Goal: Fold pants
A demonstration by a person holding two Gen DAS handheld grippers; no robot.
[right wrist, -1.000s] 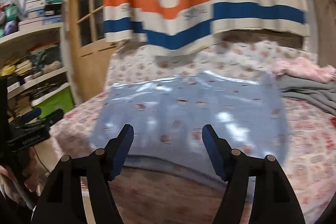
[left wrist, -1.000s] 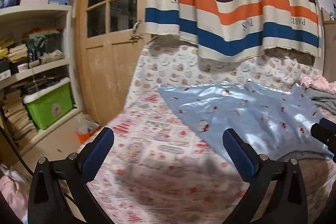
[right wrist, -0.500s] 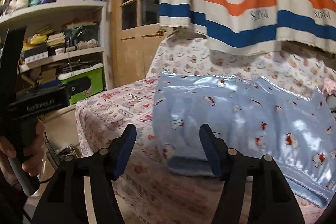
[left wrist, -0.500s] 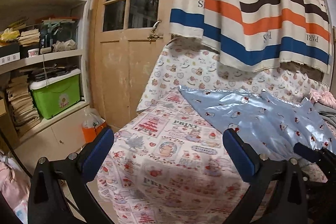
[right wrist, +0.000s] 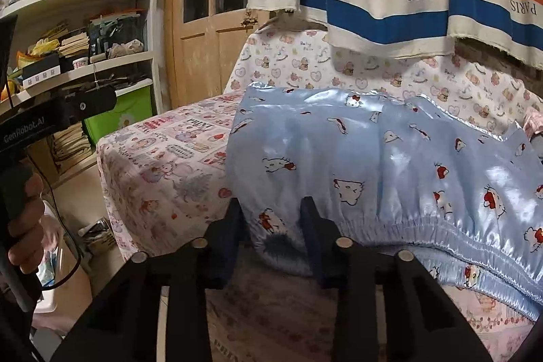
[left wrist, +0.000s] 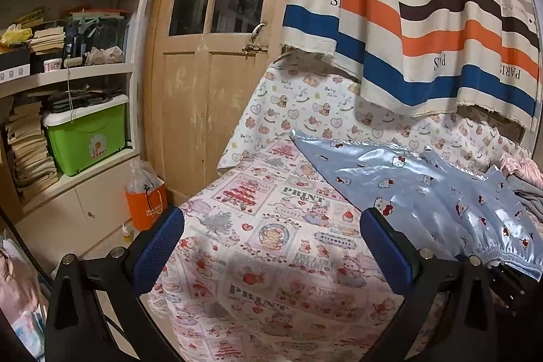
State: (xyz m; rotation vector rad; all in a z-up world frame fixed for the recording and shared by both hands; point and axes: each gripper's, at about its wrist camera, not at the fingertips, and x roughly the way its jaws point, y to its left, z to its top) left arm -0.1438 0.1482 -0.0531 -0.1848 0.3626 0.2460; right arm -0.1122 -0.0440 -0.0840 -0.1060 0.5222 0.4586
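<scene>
The shiny pale-blue cat-print satin pants (right wrist: pixel 390 165), spread on the patterned bed (right wrist: pixel 163 158), are pinched at the waistband corner by the just-closed right tool (right wrist: pixel 271 219); the left tool (left wrist: pixel 271 246) is held spread; slippery satin could slide free

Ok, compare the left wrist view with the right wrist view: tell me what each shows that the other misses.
Only the left wrist view shows the left gripper open over the printed bedsheet, holding nothing, plus an orange bag on the floor.

Only the right wrist view shows the right gripper, whose jaws have just been closing, around the waistband corner of the blue satin pants, and a hand gripping the other gripper's handle.

Both show the pants, the bedsheet, the striped cloth, the wooden door and the green bin.
</scene>
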